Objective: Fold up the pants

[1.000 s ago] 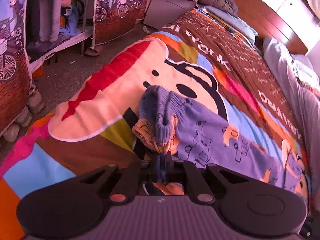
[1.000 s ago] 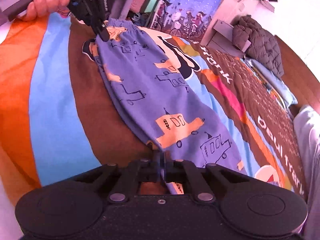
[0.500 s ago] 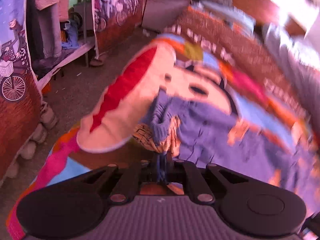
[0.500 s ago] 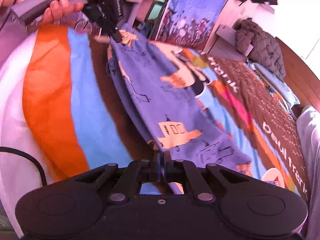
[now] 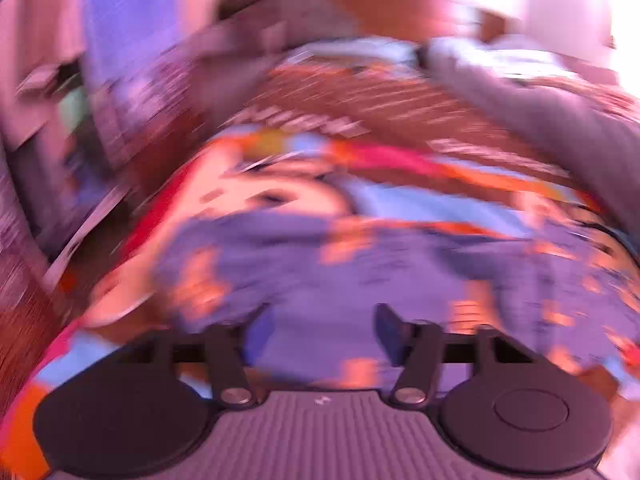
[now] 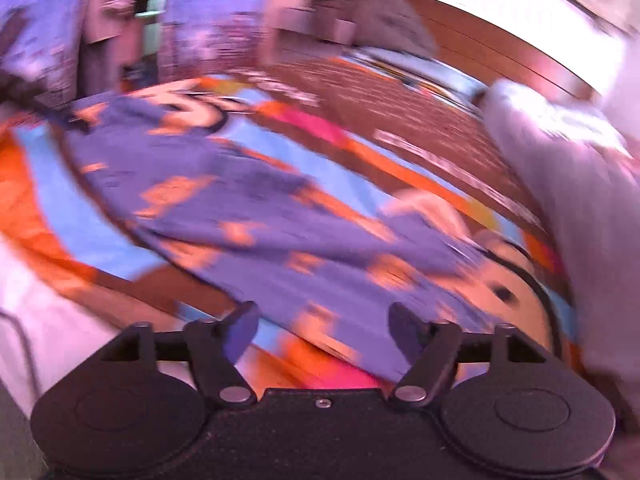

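The purple pants (image 5: 360, 272) with orange vehicle prints lie spread on the colourful cartoon bedspread (image 5: 420, 204). Both views are blurred by motion. My left gripper (image 5: 320, 332) is open and empty, its fingers just above the near part of the pants. In the right wrist view the pants (image 6: 248, 208) stretch from upper left to lower right across the bedspread (image 6: 400, 152). My right gripper (image 6: 324, 328) is open and empty, over the near edge of the pants.
A grey quilt or pillow (image 6: 560, 184) lies along the right side of the bed. A wooden headboard (image 6: 480, 40) runs behind it. Printed curtains and furniture (image 5: 120, 80) stand at the far left beside the bed.
Both grippers have opened and let go of the pants, which now lie on the bed. Both cameras are swinging fast, so the views have shifted and blurred.
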Demonstrator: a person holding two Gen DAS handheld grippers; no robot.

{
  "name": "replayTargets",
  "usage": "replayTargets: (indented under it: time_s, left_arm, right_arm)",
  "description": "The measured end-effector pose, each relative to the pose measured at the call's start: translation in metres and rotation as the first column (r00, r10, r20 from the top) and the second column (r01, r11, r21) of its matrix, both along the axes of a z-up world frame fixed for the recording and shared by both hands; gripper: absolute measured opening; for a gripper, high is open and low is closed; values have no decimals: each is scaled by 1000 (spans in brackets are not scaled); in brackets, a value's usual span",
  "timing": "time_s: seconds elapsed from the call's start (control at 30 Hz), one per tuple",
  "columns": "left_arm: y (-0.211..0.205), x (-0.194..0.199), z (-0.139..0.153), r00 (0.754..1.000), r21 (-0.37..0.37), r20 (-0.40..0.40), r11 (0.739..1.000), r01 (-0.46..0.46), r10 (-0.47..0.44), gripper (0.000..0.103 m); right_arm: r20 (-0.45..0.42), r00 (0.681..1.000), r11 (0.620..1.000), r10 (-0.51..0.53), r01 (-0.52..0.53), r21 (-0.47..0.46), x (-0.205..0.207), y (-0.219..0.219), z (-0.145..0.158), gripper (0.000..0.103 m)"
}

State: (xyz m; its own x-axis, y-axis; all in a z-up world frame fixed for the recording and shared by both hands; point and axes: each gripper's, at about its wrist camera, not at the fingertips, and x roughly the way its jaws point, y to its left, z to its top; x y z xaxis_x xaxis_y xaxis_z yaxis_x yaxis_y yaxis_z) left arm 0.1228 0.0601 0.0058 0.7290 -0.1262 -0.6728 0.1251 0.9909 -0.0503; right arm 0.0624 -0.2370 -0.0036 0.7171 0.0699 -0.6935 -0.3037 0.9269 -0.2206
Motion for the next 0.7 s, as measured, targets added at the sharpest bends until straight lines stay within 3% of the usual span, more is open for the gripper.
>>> replayTargets:
  time_s: [0.07, 0.1, 0.17, 0.27, 0.33, 0.4, 0.47, 0.57, 0.63, 0.7]
  left_arm:
    - [-33, 0, 4, 992, -7, 55, 993, 116, -115, 96]
    - [-51, 3, 6, 982, -12, 81, 985, 173, -171, 97]
    - [-87, 13, 5, 959, -30, 90, 961, 274, -271, 102]
    - [-135, 31, -5, 918, -61, 68, 917, 395, -391, 102]
    - [-158, 46, -14, 893, -66, 27, 890, 451, -450, 93]
    - [-171, 59, -24, 889, -90, -33, 887, 453, -458, 57]
    - [-177, 73, -35, 885, -112, -117, 891, 439, -451, 54]
    - [-170, 84, -45, 885, -160, -163, 897, 413, -436, 54]
    - [-159, 88, -54, 877, -222, -206, 894, 390, -434, 54]
    - [-151, 97, -61, 874, -280, -235, 891, 358, -425, 54]
  right_arm:
    - [5, 997, 996, -79, 79, -36, -7, -24, 0, 91]
    - [8, 995, 993, -101, 101, -57, -11, -34, 0, 98]
    - [27, 990, 986, -136, 138, -96, -16, -47, -1, 102]
    - [43, 980, 974, -195, 199, -112, -22, -63, -3, 102]
    - [40, 971, 969, -234, 236, -78, -22, -71, -4, 102]
    - [30, 965, 965, -260, 261, -32, -21, -80, -6, 102]
    - [12, 961, 961, -277, 277, 4, -15, -87, -9, 102]
    - [-7, 959, 959, -282, 282, 21, 0, -94, -10, 102]
    - [-17, 961, 960, -276, 277, 30, 21, -98, -8, 95]
    - [-33, 969, 968, -245, 247, 53, 47, -101, -5, 81]
